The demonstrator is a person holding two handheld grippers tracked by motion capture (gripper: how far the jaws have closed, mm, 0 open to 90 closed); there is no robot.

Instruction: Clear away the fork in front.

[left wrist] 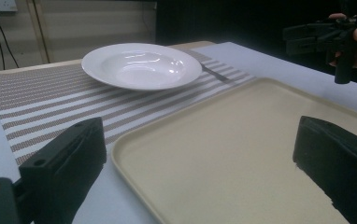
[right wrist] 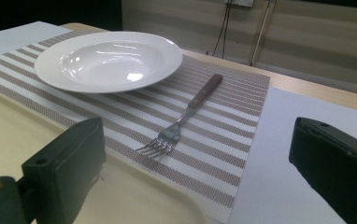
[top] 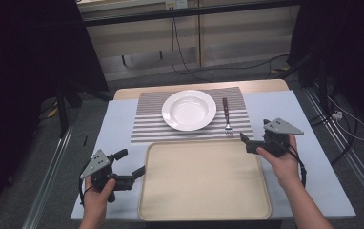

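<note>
**Both claws hovering wide open beside the tray**

Holding the left gripper (top: 139, 171) at the tray's (top: 204, 210) near left edge, jaws spread wide and gripping nothing, pointing across the bare tray toward the plate (top: 189, 109). Holding the right gripper (top: 243, 138) just off the tray's far right corner, jaws likewise gaping wide and empty, aiming at the fork (right wrist: 182, 117). Lying nearest that gripper, on the striped mat (top: 146, 125): the fork, to the right of the plate, prongs toward the tray, dark handle pointing away, close to the tray's far rim but not touching it. Sitting in the middle of the mat, well apart from both claws: the white plate, empty. Resting on a pale sheet (top: 118, 119) covering the table: mat and tray, edge beside edge.
</note>
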